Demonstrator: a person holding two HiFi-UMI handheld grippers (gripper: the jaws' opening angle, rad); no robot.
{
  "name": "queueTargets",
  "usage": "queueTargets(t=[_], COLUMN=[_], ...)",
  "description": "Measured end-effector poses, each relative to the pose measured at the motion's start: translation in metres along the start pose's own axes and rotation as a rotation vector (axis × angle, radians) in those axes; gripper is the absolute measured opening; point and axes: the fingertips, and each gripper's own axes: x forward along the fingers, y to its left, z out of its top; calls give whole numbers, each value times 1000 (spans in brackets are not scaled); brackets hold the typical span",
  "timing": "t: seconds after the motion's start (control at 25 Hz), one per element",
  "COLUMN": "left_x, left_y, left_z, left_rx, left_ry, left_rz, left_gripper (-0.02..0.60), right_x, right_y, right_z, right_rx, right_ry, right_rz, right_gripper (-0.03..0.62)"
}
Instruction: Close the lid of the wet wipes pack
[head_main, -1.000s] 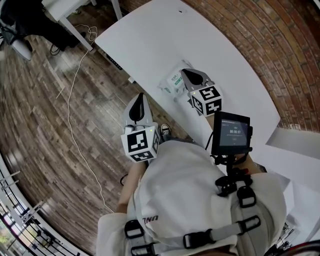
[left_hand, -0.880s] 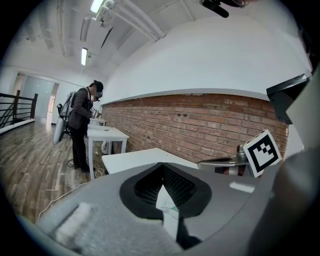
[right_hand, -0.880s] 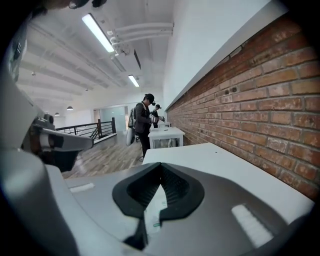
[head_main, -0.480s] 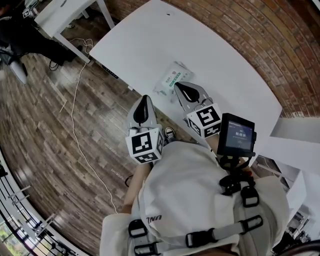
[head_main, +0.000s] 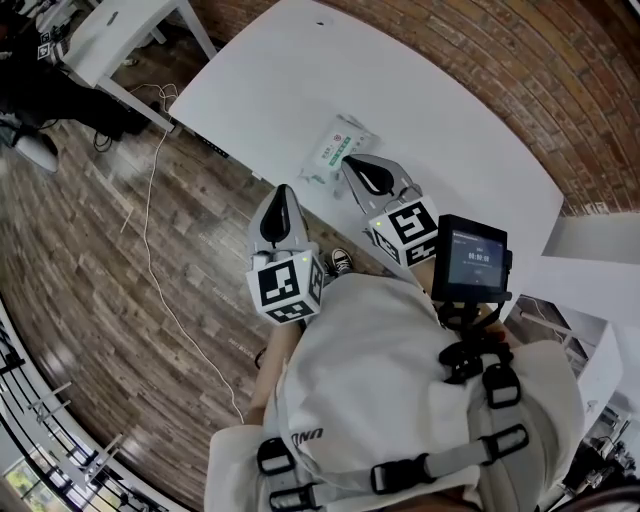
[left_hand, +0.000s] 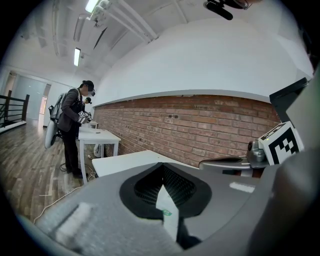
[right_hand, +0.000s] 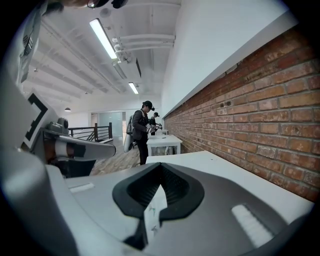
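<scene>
The wet wipes pack (head_main: 334, 148), white with a green label, lies flat near the front edge of the white table (head_main: 430, 120). I cannot tell how its lid stands. My right gripper (head_main: 348, 160) is shut and empty, its tip at the pack's near right corner. My left gripper (head_main: 282, 190) is shut too and holds nothing. It hovers off the table's front edge, above the wooden floor. In the left gripper view the left gripper (left_hand: 161, 166) shows a sliver of the white pack below its tips. The right gripper (right_hand: 161, 167) shows the same in its own view.
A brick wall (head_main: 520, 70) runs behind the table. A second white desk (head_main: 120, 30) stands at far left, with a white cable (head_main: 150, 200) on the floor. A screen unit (head_main: 470, 258) hangs on my chest. A person (left_hand: 75, 130) stands at that far desk.
My right gripper has drawn back from above the pack to its near corner. The left gripper has hardly moved. My head view has shifted slightly.
</scene>
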Motion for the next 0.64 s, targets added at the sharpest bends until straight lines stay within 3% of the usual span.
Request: queueTargets(t=[0.64], left_x=[2], left_y=[0], left_z=[3], left_rx=[9], left_ry=[-4], left_rz=[-4], left_gripper=[2], right_x=[2], right_y=[-2], right_z=[7], right_rx=[-16], right_ry=[-3], right_rz=[-1], right_gripper=[5])
